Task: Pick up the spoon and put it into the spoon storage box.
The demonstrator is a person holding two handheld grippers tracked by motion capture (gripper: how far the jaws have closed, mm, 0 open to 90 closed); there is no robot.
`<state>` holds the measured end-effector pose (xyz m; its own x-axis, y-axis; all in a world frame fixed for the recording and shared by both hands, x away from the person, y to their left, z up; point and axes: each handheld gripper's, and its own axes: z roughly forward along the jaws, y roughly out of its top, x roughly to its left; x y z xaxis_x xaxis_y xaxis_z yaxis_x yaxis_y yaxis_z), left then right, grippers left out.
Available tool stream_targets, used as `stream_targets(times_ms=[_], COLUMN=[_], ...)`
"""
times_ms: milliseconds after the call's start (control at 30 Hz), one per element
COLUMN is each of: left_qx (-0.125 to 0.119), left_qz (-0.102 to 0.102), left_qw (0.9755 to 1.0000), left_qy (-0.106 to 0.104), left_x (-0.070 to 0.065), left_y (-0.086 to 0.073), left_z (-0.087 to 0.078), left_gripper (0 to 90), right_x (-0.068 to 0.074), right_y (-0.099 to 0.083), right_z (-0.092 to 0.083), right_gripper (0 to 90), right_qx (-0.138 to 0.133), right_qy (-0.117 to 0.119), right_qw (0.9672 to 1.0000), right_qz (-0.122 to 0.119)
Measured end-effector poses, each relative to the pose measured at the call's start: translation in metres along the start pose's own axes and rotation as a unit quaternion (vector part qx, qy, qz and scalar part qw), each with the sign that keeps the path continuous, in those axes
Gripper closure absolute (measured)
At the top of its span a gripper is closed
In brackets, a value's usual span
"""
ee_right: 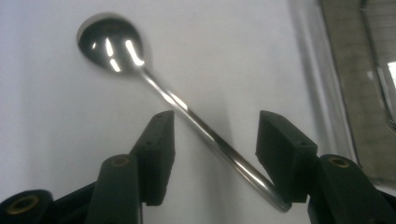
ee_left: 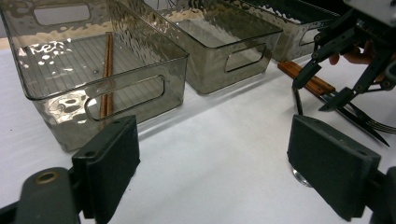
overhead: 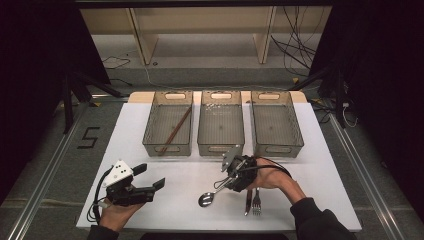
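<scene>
Three clear bins stand in a row across the far half of the white desk, their near walls just beyond the right gripper. The left bin holds brown chopsticks. Between the bins and the near edge the desk lies bare around the left gripper, whose fingers stand wide apart with nothing between them.

The spoon lies on the desk near the front edge, bowl toward the person's left. The right gripper's fingers straddle its handle, spread moderately with gaps on both sides; the handle end runs close by one pad, and contact there cannot be told. Just right of the spoon lie a wooden-handled knife and a fork, close together.

In the left gripper view the knife's blade is partly hidden behind the right gripper, and its own right finger covers most of the spoon bowl. The bin in the right gripper view is cut off.
</scene>
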<state>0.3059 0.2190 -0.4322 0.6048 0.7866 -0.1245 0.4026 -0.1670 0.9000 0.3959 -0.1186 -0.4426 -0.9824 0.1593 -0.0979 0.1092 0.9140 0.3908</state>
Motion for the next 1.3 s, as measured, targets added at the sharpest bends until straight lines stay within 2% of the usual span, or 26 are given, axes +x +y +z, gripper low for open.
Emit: stream_targets(times_ms=[67, 167, 233, 300, 333, 367, 400, 533, 700, 867, 1067, 1300], left_qx=[0.000, 0.000, 0.000, 0.000, 0.000, 0.000, 0.000, 0.001, 0.003, 0.003, 0.004, 0.002], left_qz=[0.000, 0.000, 0.000, -0.001, -0.001, -0.001, -0.001, 0.001, 0.002, 0.003, 0.003, 0.003], left_qw=[1.0000, 1.0000, 1.0000, 1.0000, 1.0000, 1.0000, 1.0000, 1.0000, 1.0000, 1.0000, 1.0000, 1.0000], left_qy=[0.000, 0.000, 0.000, -0.001, -0.001, -0.001, -0.001, 0.000, -0.001, -0.001, -0.002, -0.001], left_x=[0.000, 0.000, 0.000, 0.000, 0.000, 0.001, 0.000, 0.000, 0.000, -0.001, -0.001, -0.001], left_y=[0.000, 0.000, 0.000, 0.000, 0.000, 0.000, 0.000, 0.000, 0.000, 0.000, -0.001, 0.000], left_z=[0.000, 0.000, 0.000, 0.000, 0.000, 0.000, 0.000, 0.000, 0.001, 0.002, 0.002, 0.002], left_gripper=[16.4, 16.4, 16.4, 16.4, 16.4, 16.4, 16.4, 16.5, 16.7, 16.7, 16.7, 16.7], right_x=[0.001, 0.001, -0.001, 0.000, -0.002, -0.001, -0.002, -0.003, -0.004, -0.005, 0.000, 0.002], right_y=[0.003, 0.007, 0.009, 0.011, 0.012, 0.012, 0.013, 0.014, 0.017, 0.023, 0.029, 0.029], right_z=[0.004, 0.010, 0.015, 0.016, 0.017, 0.018, 0.019, 0.023, 0.024, 0.026, 0.026, 0.027], right_gripper=[45.8, 44.5, 44.5, 46.8, 47.7, 48.2, 49.3, 52.7, 57.9, 64.4, 72.6, 79.8], right_qx=[0.018, 0.032, 0.040, 0.053, 0.051, 0.055, 0.055, 0.071, 0.081, 0.100, 0.120, 0.114], right_qy=[0.007, 0.017, 0.017, 0.023, 0.023, 0.025, 0.025, 0.028, 0.046, 0.062, 0.069, 0.075], right_qw=[0.9995, 0.9986, 0.9973, 0.9969, 0.9965, 0.9966, 0.9961, 0.9947, 0.9934, 0.9895, 0.9839, 0.9824], right_qz=[-0.026, -0.038, -0.060, -0.054, -0.061, -0.055, -0.065, -0.069, -0.066, -0.085, -0.113, -0.128])
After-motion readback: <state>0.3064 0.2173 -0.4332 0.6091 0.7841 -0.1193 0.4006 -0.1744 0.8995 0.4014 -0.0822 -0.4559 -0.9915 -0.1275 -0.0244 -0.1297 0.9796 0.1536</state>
